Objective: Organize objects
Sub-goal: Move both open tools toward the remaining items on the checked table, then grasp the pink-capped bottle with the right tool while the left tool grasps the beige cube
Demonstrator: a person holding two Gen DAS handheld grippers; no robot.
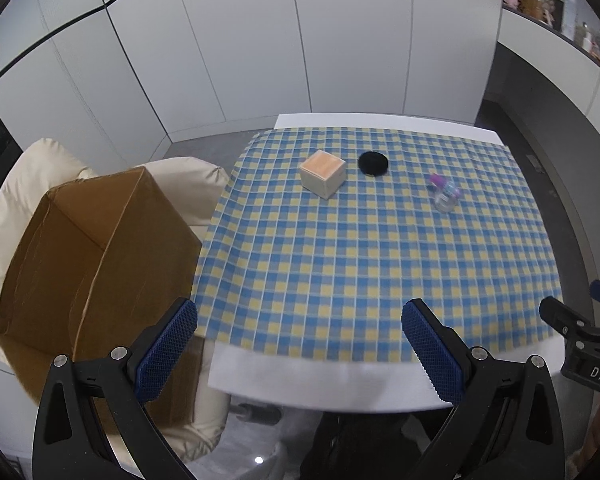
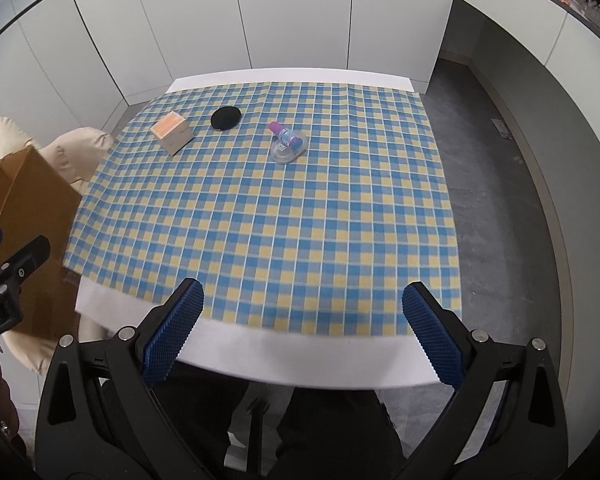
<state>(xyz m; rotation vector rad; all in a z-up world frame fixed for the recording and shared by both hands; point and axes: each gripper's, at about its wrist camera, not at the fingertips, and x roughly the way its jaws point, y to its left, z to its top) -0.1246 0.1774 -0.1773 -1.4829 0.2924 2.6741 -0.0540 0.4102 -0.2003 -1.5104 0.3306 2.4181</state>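
Checked tablecloth [image 2: 260, 216] bears cube box [image 2: 172, 133], round black disc [image 2: 225, 117], seemingly clear plastic bottle [image 2: 287, 145].

The near half of the surface [image 2: 260, 360] lies bare, checked cloth [image 2: 280, 220] all the way across. Only three things stand in the way, all in a loose row toward the far edge: a small box [image 2: 172, 133], a black disc [image 2: 225, 117] just beside it, and a clear bottle [image 2: 287, 145] farther right. The cardboard box [image 1: 88, 248] stands open off the left edge.
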